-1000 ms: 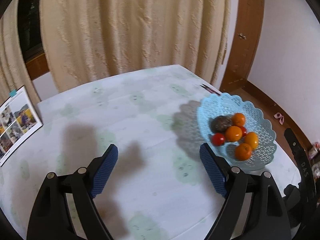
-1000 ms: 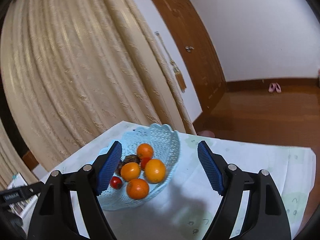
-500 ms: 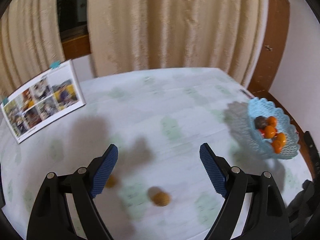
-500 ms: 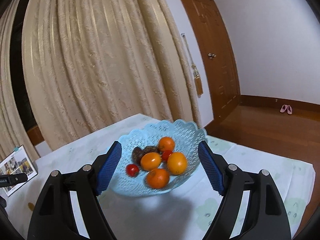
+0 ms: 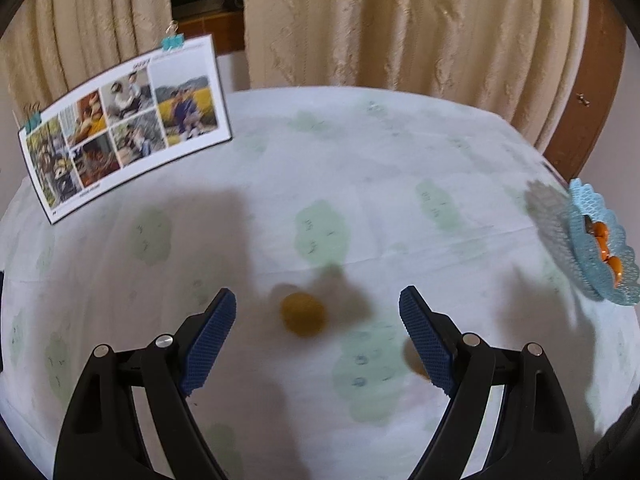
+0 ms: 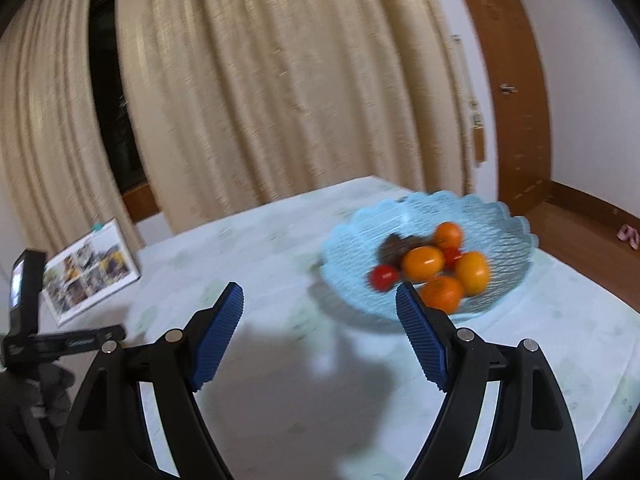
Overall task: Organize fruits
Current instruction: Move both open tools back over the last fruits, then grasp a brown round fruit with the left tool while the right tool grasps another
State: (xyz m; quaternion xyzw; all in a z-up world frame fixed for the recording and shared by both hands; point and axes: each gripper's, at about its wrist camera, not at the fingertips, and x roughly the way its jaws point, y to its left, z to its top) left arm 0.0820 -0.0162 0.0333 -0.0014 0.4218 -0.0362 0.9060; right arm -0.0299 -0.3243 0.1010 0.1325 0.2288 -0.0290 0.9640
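Note:
In the left wrist view my left gripper (image 5: 316, 316) is open and empty above the table, with a small yellow-brown fruit (image 5: 303, 313) lying between its fingers. A second small fruit (image 5: 414, 362) shows partly behind the right finger. The light blue lattice basket (image 5: 592, 216) with oranges sits at the far right. In the right wrist view my right gripper (image 6: 320, 312) is open and empty, left of and in front of the basket (image 6: 500, 220), which holds several oranges (image 6: 423, 263), small red tomatoes (image 6: 383, 277) and a dark fruit (image 6: 394, 246).
A photo calendar (image 5: 124, 120) stands at the table's back left; it also shows in the right wrist view (image 6: 90, 268). Cream curtains (image 5: 400, 24) hang behind the table (image 5: 360, 184). The left gripper's body (image 6: 52, 344) is at the left. A wooden door (image 6: 516, 92) stands at the right.
The left gripper swung left from the basket to over the loose fruits, now between its fingers. The right gripper also turned left; the basket moved right in its view.

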